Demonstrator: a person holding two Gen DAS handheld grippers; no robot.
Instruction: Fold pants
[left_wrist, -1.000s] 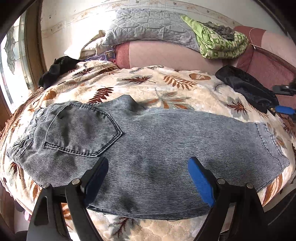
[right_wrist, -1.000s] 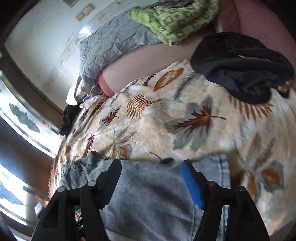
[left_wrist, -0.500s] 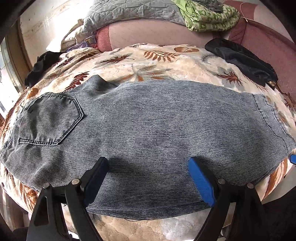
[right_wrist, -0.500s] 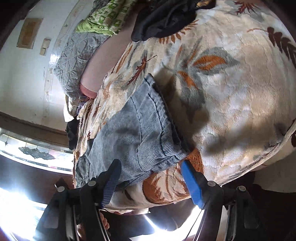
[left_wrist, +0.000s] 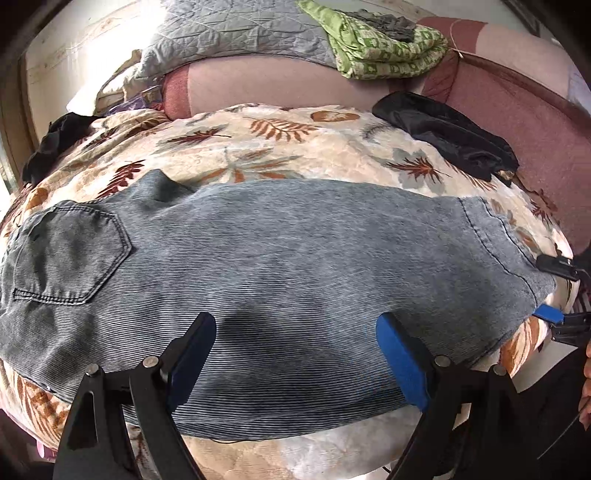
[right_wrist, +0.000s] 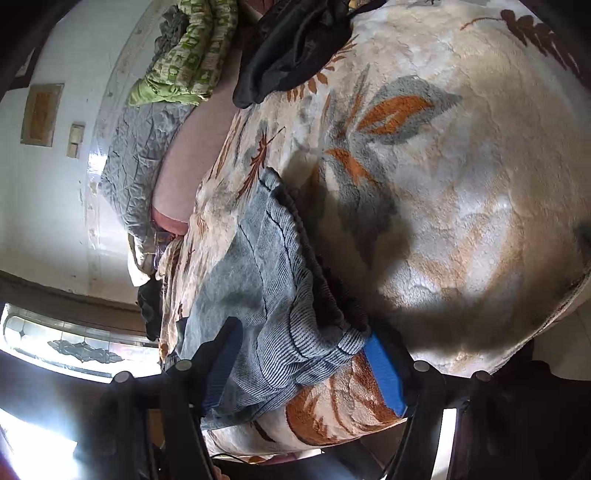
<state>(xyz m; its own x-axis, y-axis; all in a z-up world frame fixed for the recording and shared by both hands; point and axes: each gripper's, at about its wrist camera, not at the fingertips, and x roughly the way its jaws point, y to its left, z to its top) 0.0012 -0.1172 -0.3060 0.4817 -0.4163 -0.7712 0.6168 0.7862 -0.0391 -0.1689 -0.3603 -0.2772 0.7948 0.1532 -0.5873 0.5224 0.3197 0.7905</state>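
Grey jeans (left_wrist: 280, 280) lie flat, folded lengthwise, across leaf-print blanket (left_wrist: 266, 155) on bed, back pocket at left, leg hem at right. My left gripper (left_wrist: 295, 354) hovers over mid-leg near front edge, jaws wide apart, gripping nothing. My right gripper (right_wrist: 303, 365) sits at hem corner (right_wrist: 325, 343), jaws just been closing; denim between them, blue pad under corner, dark pad on top of cloth, not clamped that I can see. Black garment (left_wrist: 450, 136) well behind.
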